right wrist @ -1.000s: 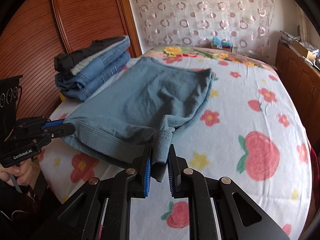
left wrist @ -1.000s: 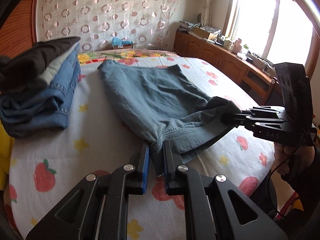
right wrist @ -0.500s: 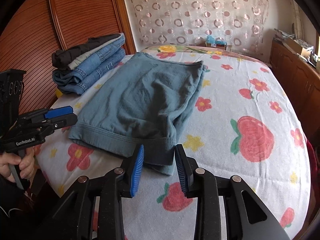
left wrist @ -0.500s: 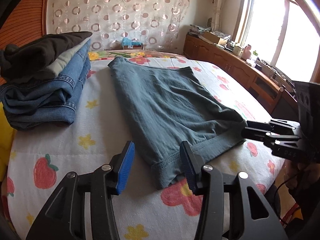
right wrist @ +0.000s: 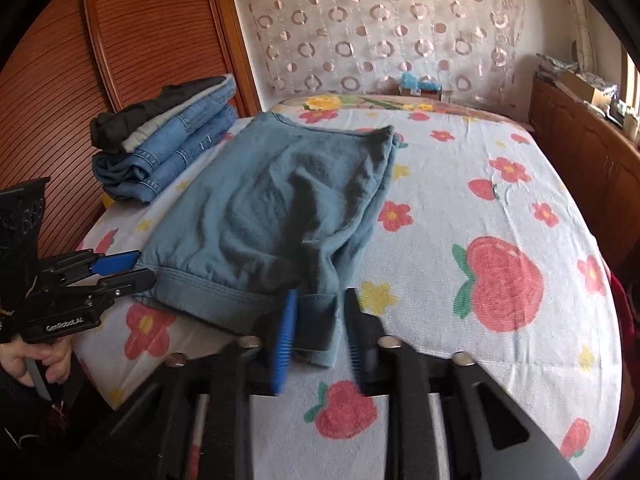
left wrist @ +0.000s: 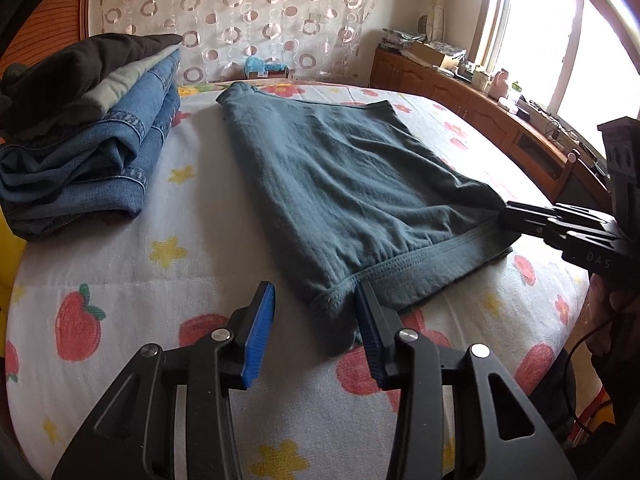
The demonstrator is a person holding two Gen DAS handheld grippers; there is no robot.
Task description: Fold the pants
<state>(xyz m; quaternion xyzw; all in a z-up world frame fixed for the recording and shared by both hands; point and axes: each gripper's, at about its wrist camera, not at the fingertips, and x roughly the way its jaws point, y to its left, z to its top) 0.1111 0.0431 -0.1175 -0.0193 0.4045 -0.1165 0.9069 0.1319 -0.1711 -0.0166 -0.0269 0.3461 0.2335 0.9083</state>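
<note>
I am holding both grippers, left (left wrist: 314,320) and right (right wrist: 320,334), with jaws wide and gripping nothing at the near hem of the pants (left wrist: 352,184) lying flat on the bed (left wrist: 120,272), probably fully folded.

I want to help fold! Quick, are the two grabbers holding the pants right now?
Left hand-held gripper: open, holding nothing; teal pants lie flat.
Right hand-held gripper: open, holding nothing.

The right tool (right wrist: 320,334) looks blurry. The pile of clothes (left wrist: 80,128) is cut off at the picture's left side. The things on the cabinet (left wrist: 472,68) by the window are too small to tell.
</note>
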